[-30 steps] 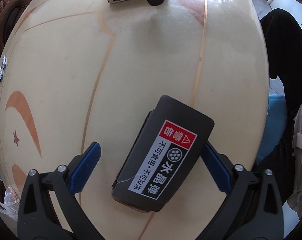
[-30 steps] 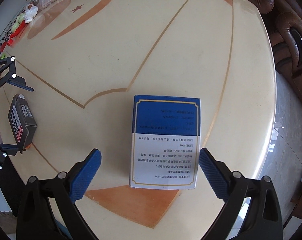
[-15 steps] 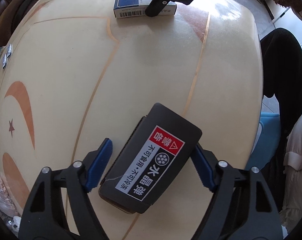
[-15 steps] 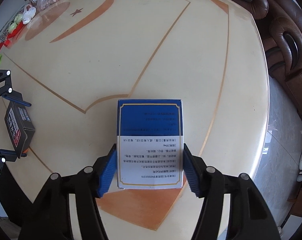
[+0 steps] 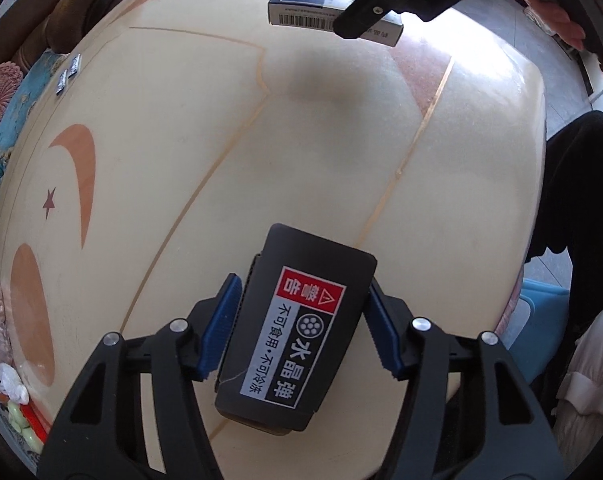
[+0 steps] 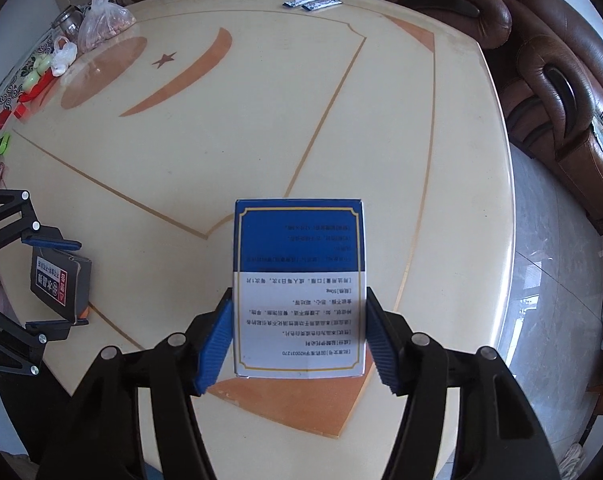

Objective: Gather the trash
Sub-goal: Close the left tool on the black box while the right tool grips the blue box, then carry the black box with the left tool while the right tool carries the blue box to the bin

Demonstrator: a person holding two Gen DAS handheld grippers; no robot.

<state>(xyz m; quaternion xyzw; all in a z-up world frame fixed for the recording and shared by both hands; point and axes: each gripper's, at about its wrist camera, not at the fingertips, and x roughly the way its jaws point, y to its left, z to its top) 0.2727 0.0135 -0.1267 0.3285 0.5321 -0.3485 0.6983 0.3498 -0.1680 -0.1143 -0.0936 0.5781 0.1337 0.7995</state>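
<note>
My left gripper [image 5: 299, 328] is shut on a black box [image 5: 297, 340] with a red and white warning label, lifted a little off the round cream table [image 5: 261, 152]. My right gripper [image 6: 299, 334] is shut on a blue and white medicine box [image 6: 299, 284], held above the table [image 6: 261, 128]. The medicine box [image 5: 313, 8] and the right gripper also show at the top of the left wrist view. The black box [image 6: 59, 286] and the left gripper [image 6: 53, 284] show at the left of the right wrist view.
Two small blue sachets [image 6: 311, 2] lie at the table's far edge. Plastic bags [image 6: 101, 20] and small items sit at the far left. Brown leather armchairs [image 6: 561, 80] stand to the right. A person in black [image 5: 581, 184] is beside the table.
Both grippers have closed from open onto their boxes and raised them. The left gripper's pads now press the black box; the right gripper's pads press the medicine box.
</note>
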